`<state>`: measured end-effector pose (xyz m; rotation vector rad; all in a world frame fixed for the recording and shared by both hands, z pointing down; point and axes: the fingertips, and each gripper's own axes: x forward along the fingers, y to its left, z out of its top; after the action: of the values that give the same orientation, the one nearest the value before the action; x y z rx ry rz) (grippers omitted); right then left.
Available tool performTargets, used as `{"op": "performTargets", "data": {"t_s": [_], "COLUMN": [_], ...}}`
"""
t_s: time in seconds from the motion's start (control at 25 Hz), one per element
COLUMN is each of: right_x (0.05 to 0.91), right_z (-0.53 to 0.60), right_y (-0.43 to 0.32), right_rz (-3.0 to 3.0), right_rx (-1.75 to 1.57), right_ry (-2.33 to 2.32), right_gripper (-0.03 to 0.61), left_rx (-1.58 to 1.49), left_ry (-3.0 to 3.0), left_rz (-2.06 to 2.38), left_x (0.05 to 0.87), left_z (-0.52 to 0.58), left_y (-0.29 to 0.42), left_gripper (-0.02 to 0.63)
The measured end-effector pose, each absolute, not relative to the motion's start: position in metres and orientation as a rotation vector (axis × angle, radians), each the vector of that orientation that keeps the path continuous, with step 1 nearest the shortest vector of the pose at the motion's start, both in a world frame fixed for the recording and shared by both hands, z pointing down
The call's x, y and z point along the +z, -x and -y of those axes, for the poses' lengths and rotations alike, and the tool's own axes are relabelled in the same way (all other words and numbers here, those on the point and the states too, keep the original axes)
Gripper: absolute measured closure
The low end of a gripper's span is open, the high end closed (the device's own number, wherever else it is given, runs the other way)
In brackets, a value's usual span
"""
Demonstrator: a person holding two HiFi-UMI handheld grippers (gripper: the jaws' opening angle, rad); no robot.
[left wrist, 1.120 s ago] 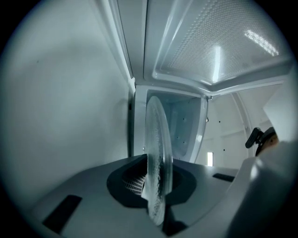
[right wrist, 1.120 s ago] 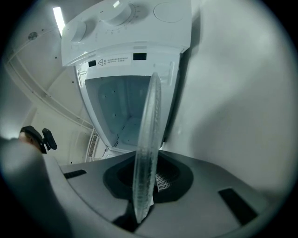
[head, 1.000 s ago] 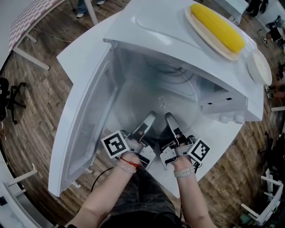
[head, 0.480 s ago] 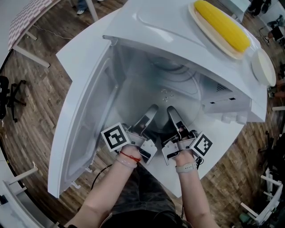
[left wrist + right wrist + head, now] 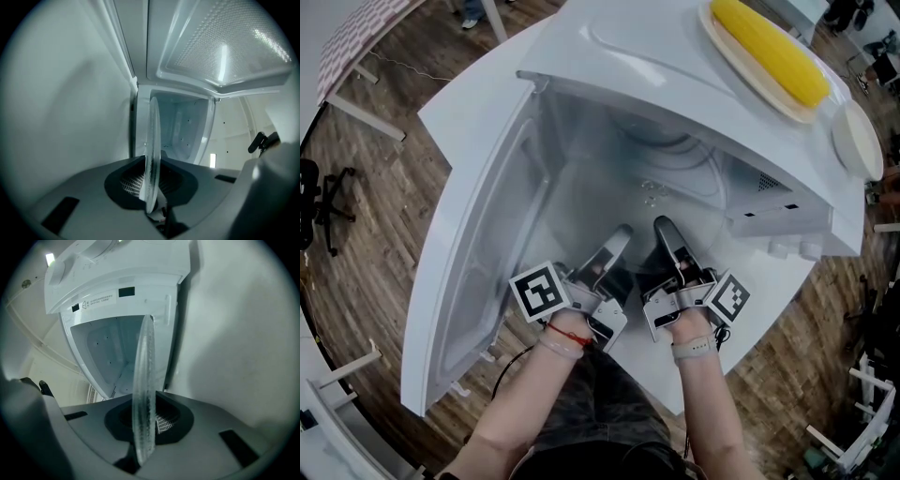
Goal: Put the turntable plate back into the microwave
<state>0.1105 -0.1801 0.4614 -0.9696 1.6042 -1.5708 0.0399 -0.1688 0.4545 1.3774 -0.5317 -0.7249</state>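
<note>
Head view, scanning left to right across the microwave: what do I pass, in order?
microwave door, open → left tongs → right tongs → control knobs → round white dish. Both tongs are shut on the turntable plate.

Small label (image 5: 98, 300) with triangle sign on microwave (image 5: 140, 268) front, print too small to read

Soft, even room light falls on the glossy white microwave (image 5: 628, 56), leaving a faint sheen on top; the brown wooden floor (image 5: 366, 272) bows at the head view's edges. Both gripper views are dim and black-cornered, the clear glass turntable plate (image 5: 143, 394) blurred up close.
</note>
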Motion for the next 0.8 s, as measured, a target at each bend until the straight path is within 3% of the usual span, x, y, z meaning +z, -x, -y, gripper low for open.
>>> {"op": "performTargets", "data": {"t_s": [0.8], "right_x": [0.455], "right_z": [0.194], "right_y": [-0.113], "right_rz": [-1.659], "right_rx": [-1.518], "right_ry": [1.018], "right_gripper": [0.535], "left_rx": [-0.693], "left_ry": [-1.418], "left_rz": [0.521], "left_x": [0.451], "left_z": [0.174], "left_y": [-0.045], "left_gripper": [0.578]}}
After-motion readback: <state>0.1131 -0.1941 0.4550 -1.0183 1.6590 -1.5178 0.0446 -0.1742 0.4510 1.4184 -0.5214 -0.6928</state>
